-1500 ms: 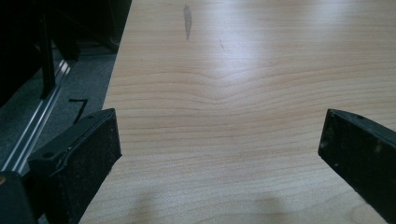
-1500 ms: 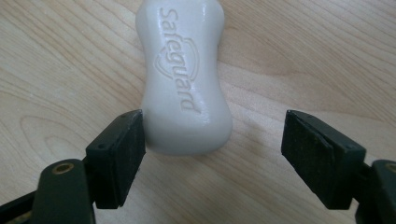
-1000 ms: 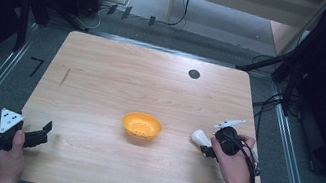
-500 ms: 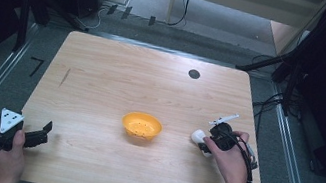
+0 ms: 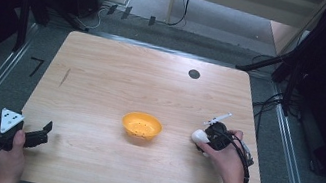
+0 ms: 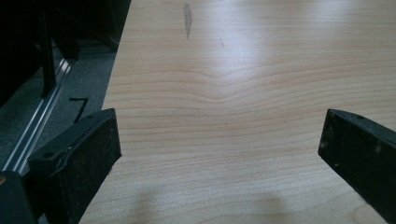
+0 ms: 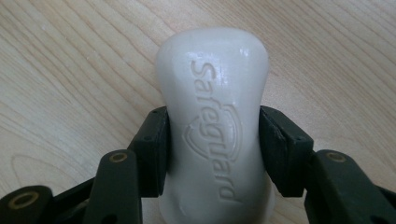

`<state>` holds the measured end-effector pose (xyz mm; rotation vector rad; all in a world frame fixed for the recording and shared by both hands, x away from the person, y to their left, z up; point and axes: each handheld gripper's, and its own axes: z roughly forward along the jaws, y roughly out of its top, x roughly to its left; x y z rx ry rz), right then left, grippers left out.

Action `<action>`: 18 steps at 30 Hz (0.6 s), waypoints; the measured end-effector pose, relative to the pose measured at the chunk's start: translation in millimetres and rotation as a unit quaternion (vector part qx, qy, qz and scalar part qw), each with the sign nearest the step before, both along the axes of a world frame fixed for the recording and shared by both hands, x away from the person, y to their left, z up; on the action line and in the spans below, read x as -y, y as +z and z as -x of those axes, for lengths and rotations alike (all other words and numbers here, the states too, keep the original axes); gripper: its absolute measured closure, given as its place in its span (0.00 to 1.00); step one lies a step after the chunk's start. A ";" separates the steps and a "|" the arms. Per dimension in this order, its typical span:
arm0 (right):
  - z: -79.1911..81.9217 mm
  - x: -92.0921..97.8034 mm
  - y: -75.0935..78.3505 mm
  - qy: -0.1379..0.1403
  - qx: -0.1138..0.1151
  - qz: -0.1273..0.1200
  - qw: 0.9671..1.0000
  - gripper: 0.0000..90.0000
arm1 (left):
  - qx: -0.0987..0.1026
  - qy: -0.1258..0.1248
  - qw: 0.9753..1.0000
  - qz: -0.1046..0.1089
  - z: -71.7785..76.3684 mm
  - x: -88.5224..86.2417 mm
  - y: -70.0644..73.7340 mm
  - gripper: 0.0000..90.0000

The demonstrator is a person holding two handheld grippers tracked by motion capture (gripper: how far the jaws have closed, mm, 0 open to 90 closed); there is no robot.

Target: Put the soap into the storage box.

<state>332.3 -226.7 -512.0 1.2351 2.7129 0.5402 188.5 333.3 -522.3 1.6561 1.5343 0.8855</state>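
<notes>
A white bar of soap (image 7: 212, 116) stamped "Safeguard" sits between the two black jaws of my right gripper (image 7: 214, 140), which is shut on its waist. From above, the soap (image 5: 198, 136) pokes out leftward from the right gripper (image 5: 204, 138), just above the wooden table (image 5: 118, 73). An orange bowl (image 5: 141, 127) with small holes in its bottom stands at the table's middle, a short way left of the soap. My left gripper (image 5: 42, 133) rests at the front left corner, and its jaws (image 6: 219, 154) stand wide open over bare wood.
A small black round disc (image 5: 194, 74) lies near the table's far edge. A dark streak (image 5: 65, 77) marks the wood at the left. Metal rails and dark stands flank the table on both sides, with cables on the floor beyond it.
My right gripper with the soap has shifted a little left and away from the front edge, closer to the bowl. The left gripper has stayed put.
</notes>
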 end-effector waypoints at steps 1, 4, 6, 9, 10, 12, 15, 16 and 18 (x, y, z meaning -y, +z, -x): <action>0.8 -1.1 0.0 0.002 0.003 0.005 1.000 0.54 | 0.000 0.000 1.000 0.000 -0.1 0.0 0.0 0.00; 1.3 -1.2 -0.1 0.003 0.004 0.005 1.000 0.54 | 0.000 0.001 1.000 0.000 -0.2 0.3 -0.1 0.00; 1.1 -0.8 0.1 0.007 0.004 0.005 1.000 0.55 | 0.000 0.001 1.000 -0.002 -0.2 0.5 -0.2 0.00; 0.3 -1.9 0.4 0.008 0.003 0.008 1.000 0.55 | -0.001 0.001 1.000 -0.001 -0.1 0.0 0.0 0.00; 0.3 -1.9 0.4 0.008 0.003 0.008 1.000 0.55 | -0.001 0.001 1.000 -0.001 -0.1 0.0 0.0 0.00; -0.2 -0.8 0.8 0.009 0.000 0.003 1.000 0.56 | -0.001 0.000 1.000 -0.001 -0.2 0.0 0.1 0.00; -0.3 -0.4 0.9 0.016 0.001 -0.002 1.000 0.56 | -0.002 0.000 1.000 0.000 -0.2 -0.1 0.1 0.00; 0.0 -1.1 1.2 0.020 0.001 0.000 1.000 0.56 | -0.002 0.000 1.000 0.000 -0.2 0.0 0.1 0.00; 0.6 -3.3 2.1 0.025 0.003 0.002 1.000 0.56 | -0.002 0.000 1.000 -0.001 -0.2 0.0 0.1 0.00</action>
